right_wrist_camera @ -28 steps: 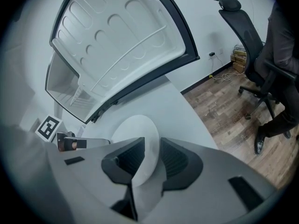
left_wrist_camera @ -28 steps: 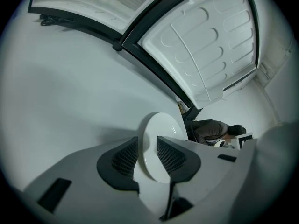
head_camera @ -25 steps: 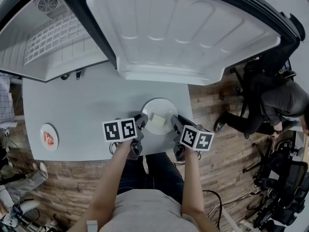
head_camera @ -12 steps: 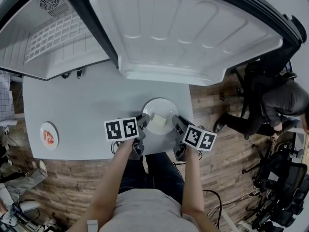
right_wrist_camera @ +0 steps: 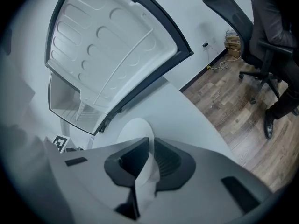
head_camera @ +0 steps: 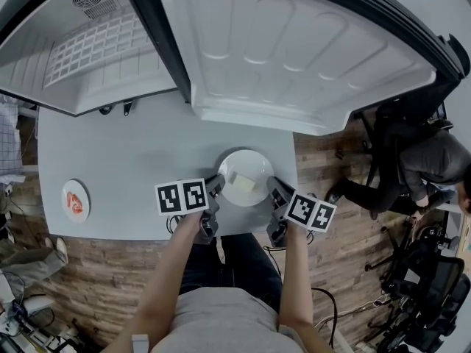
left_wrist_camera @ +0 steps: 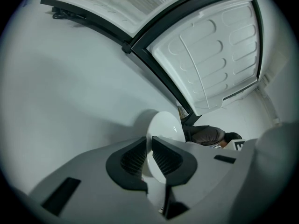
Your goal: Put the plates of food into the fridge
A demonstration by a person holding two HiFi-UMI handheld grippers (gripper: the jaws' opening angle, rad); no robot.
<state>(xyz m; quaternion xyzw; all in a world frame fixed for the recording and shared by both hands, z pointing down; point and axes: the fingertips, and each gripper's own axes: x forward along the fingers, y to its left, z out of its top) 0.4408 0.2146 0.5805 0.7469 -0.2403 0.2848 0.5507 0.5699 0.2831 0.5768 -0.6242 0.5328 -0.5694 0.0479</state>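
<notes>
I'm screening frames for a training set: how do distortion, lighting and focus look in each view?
Head view: fisheye curves the fridge door, light even, sharp. Left gripper view: dark corners, white plate nearly blends into the pale table, soft shadow beside it. Right gripper view: dark corners too, plate rim nearest the lens slightly soft.

Both grippers clamped on the plate [head_camera: 254, 155], one on each side

The left gripper [head_camera: 218, 184] pinches the plate's left rim and the right gripper [head_camera: 272, 188] its right rim. Both sets of jaws have just been closing, with the rim between the pads. The left forearm [head_camera: 173, 259] and right forearm [head_camera: 294, 271] reach forward toward the plate, angled downward, marker cubes facing up.
</notes>
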